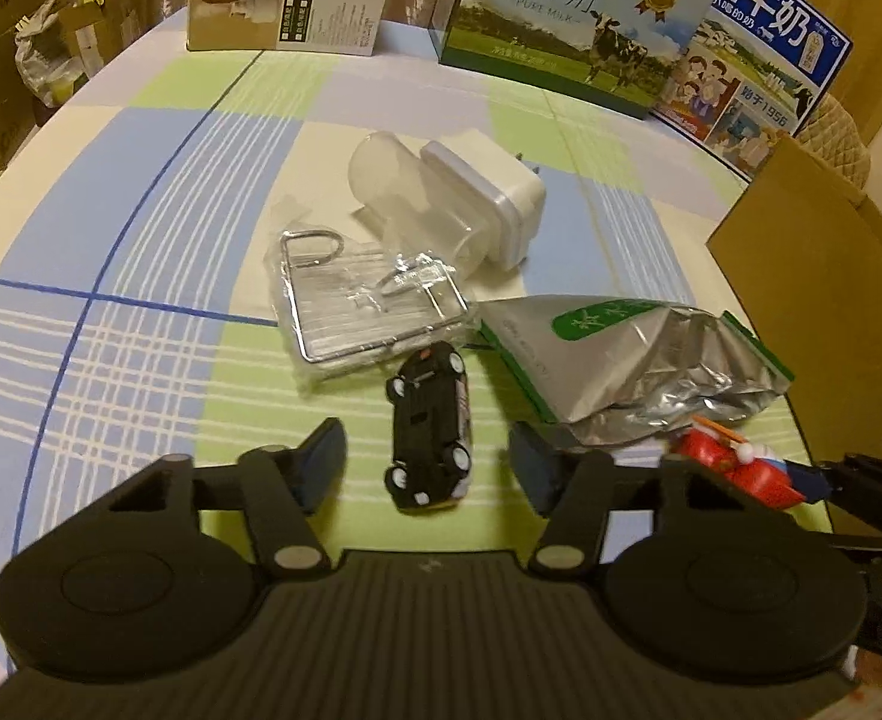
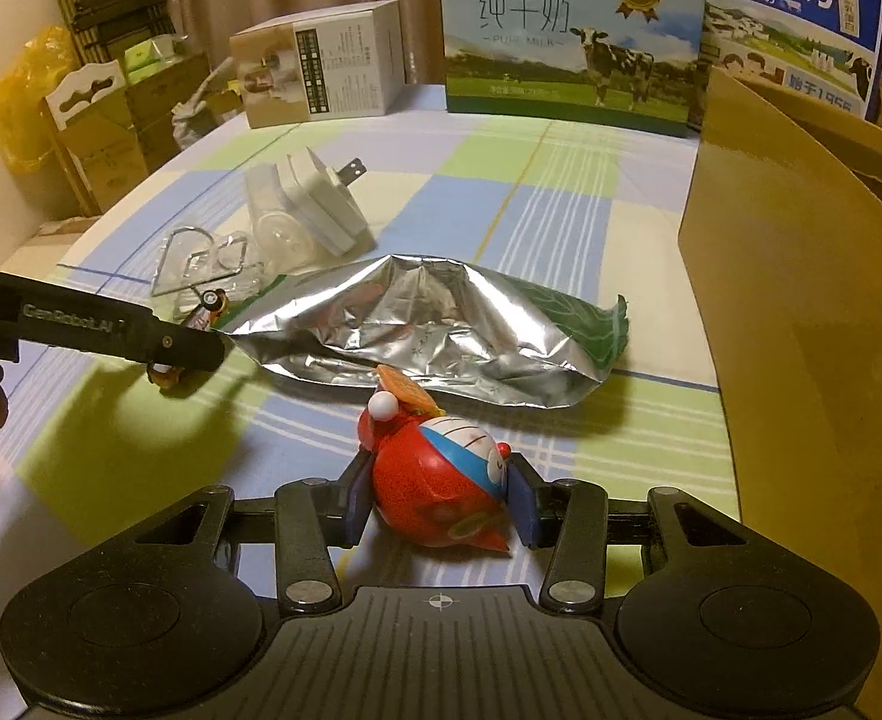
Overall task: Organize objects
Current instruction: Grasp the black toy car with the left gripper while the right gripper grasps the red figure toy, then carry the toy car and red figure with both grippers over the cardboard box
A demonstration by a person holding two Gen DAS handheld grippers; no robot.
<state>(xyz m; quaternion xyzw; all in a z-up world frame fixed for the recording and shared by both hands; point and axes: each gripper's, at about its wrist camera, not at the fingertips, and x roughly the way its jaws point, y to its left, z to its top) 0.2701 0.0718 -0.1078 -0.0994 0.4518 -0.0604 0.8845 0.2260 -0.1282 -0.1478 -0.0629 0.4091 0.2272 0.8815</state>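
Right gripper [image 2: 438, 495] clamped on red toy figure [image 2: 435, 492], low over tablecloth [image 2: 531, 228]. Left gripper [image 1: 426, 465] open, straddling black toy car [image 1: 429, 432], untouched. Step: picking up both toys. Next: close left, carry toward cardboard box [image 2: 801, 330] beyond.

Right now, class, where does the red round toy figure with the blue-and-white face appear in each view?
Left wrist view: red round toy figure at lower right, just below the crumpled silver foil bag.
Right wrist view: the toy at bottom centre, between the right gripper's fingers.
Shared landmark: the foil bag, just beyond it.
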